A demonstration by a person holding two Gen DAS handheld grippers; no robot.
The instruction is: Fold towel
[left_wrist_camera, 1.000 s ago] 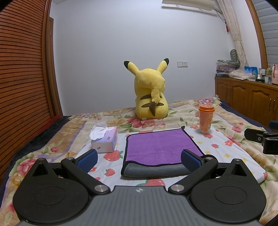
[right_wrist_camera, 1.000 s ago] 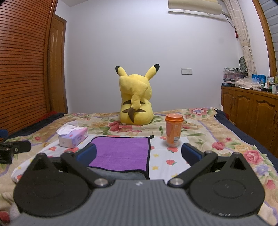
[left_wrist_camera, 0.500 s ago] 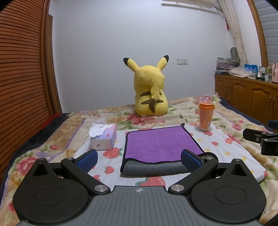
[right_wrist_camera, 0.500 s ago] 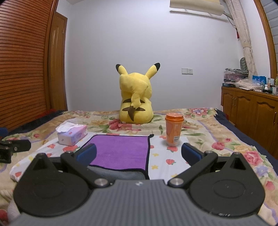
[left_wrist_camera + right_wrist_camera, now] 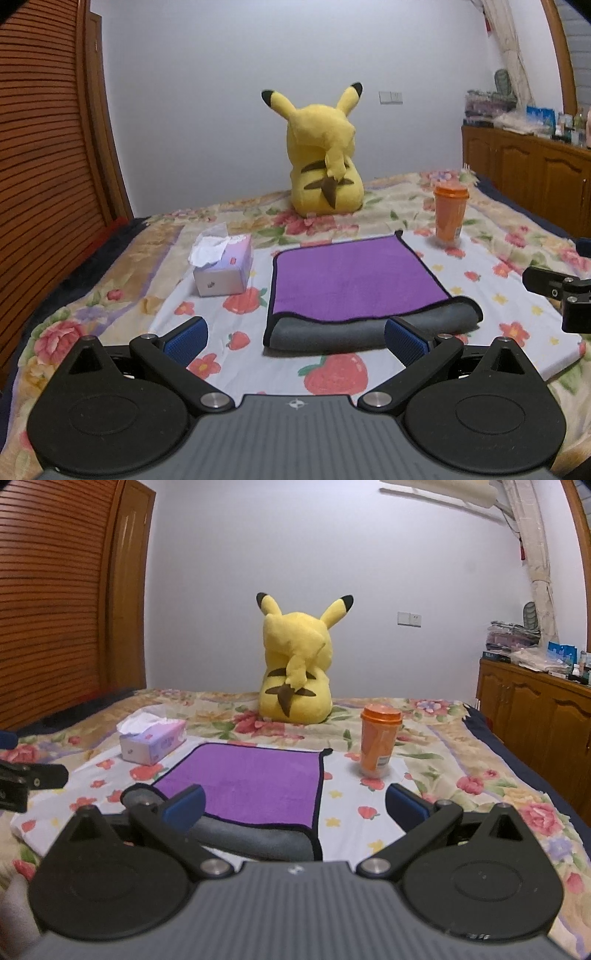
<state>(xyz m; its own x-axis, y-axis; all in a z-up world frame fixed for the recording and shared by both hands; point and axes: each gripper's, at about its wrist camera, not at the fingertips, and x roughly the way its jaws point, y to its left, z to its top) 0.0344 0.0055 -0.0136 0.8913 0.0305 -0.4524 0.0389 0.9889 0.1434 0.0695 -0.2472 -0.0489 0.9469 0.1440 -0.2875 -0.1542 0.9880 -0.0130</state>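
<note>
A purple towel (image 5: 351, 277) with a grey underside and black trim lies folded on the white strawberry-print sheet (image 5: 491, 295); its grey folded edge (image 5: 332, 330) faces me. It also shows in the right wrist view (image 5: 251, 786). My left gripper (image 5: 295, 338) is open and empty, just short of the fold, towards its left end. My right gripper (image 5: 293, 805) is open and empty, over the towel's near right corner. Each gripper's finger shows at the edge of the other's view.
A tissue box (image 5: 223, 267) sits left of the towel. An orange cup (image 5: 450, 212) stands to its far right. A yellow plush toy (image 5: 325, 162) sits behind on the floral bedspread (image 5: 92, 295). A wooden wardrobe (image 5: 44, 147) is left, a cabinet (image 5: 528, 173) right.
Both grippers have drawn back slightly and risen; the towel looks a little farther and lower in view. Both stay open. The towel has not moved.
</note>
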